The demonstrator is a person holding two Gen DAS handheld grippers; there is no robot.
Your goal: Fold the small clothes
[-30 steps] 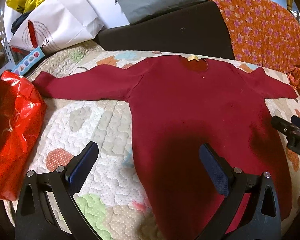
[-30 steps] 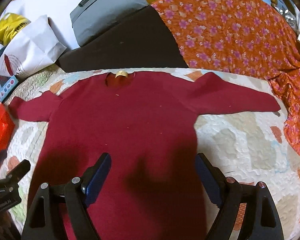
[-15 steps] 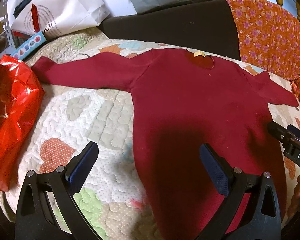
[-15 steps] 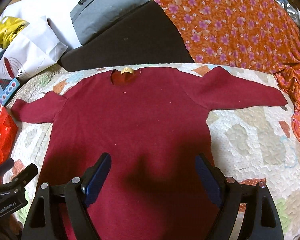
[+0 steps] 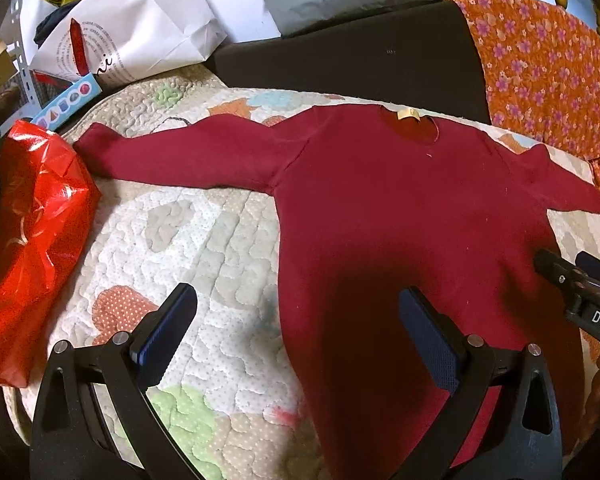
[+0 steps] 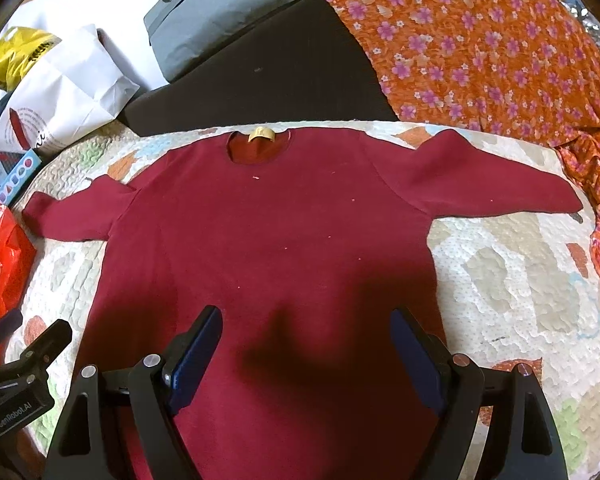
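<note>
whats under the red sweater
The dark red sweater lies flat on a patchwork quilt, which shows around the body and below both sleeves. The quilt directly beneath it is covered, so anything there is hidden. Both claws hover open, touching nothing.

warm indoor light | dark shadows on sweater (image 6: 300, 240) | fisheye-warped edges

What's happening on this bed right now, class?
A person holds two open claws, the left claw and right claw, above a dark red long-sleeved top. It lies flat on a patchwork quilt, sleeves spread, neck away from the cameras. Neither claw grips it; no fold shows.
</note>
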